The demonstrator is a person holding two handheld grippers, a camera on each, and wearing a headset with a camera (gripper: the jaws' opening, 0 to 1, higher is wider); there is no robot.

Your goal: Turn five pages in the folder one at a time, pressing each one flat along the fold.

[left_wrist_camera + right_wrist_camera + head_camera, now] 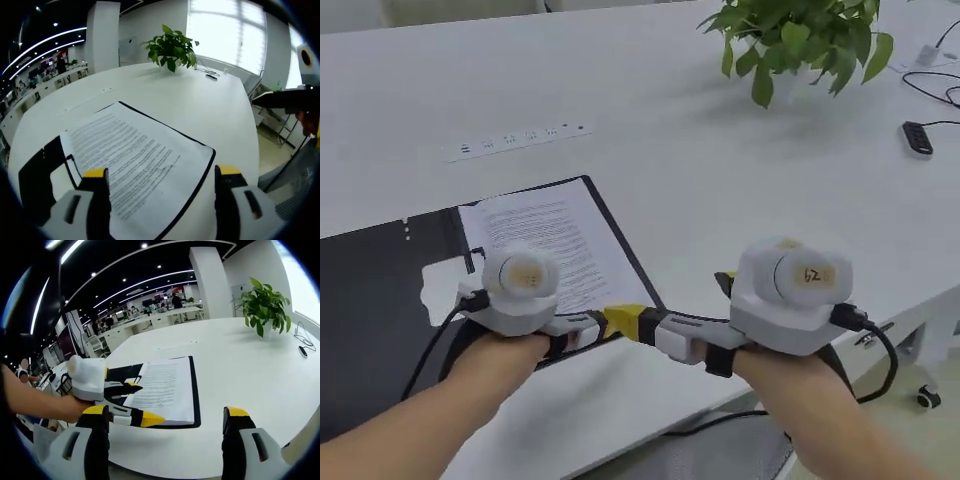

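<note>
Location: an open-plan office with ceiling strip lights and rows of desks behind, and a long white bench as the work surface. A potted plant stands at the far right of the bench and a socket panel is set into its top, both well apart from the work.

Item under task: a black folder lies open and flat near the front edge of the bench. Its right half carries a printed page, uppermost and lying level with no lifted corner. The left half shows bare black cover. A small white patch sits beside the spine; I cannot tell what it is.

Left gripper: jaws wide apart and holding nothing. It is positioned at the near right corner of the folder, with one jaw above the printed page and the other above bare bench just outside the folder's edge. I cannot tell whether either jaw touches the paper.

Right gripper: jaws wide apart and empty, held over bare bench to the right of the folder and aimed across it towards the left gripper.

Progress assessment: no turned sheet is seen lying on the left half, and no page is raised or in mid-turn. On this evidence, none of the five turns appears to be done. In my judgement all five turns, each with its pressing along the fold, remain outstanding, and a grip on the top page's free edge has not yet been made.
</note>
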